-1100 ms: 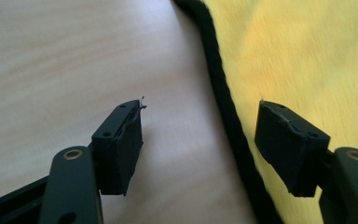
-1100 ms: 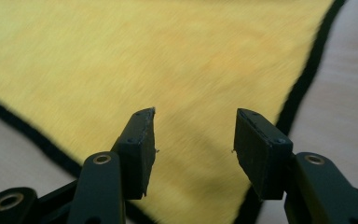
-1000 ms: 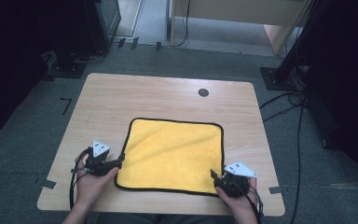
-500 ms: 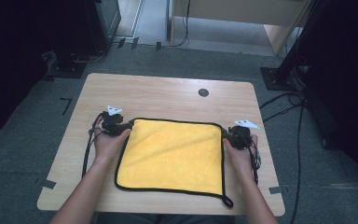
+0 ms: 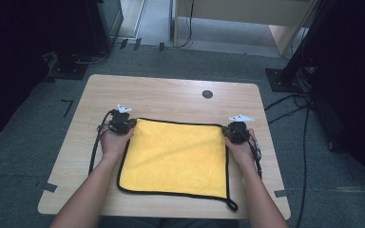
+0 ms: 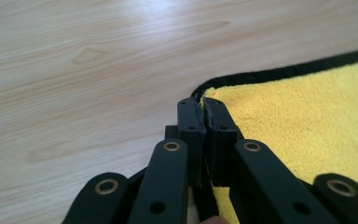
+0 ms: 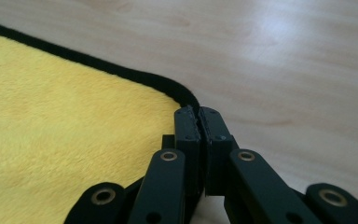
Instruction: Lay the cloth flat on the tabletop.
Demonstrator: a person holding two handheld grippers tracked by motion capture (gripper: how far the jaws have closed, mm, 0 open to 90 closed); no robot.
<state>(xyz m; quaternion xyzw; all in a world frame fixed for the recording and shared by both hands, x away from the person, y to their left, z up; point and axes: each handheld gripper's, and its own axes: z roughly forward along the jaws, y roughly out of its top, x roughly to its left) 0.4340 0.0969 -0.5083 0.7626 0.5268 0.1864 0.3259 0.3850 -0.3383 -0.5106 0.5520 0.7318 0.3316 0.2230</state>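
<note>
Yellow cloth (image 5: 176, 159) is spread flat on the worktop (image 5: 171, 97); its 2 far corners are pinched by the closed left gripper (image 5: 129, 124) and right gripper (image 5: 229, 131).

Wooden table (image 5: 171, 97) (yellow cloth (image 5: 176, 159) flat)

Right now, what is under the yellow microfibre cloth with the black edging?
The yellow microfibre cloth lies flat on the light wooden table, with bare wood showing all round it. No bulge shows, but the cloth hides whatever is beneath it.
</note>
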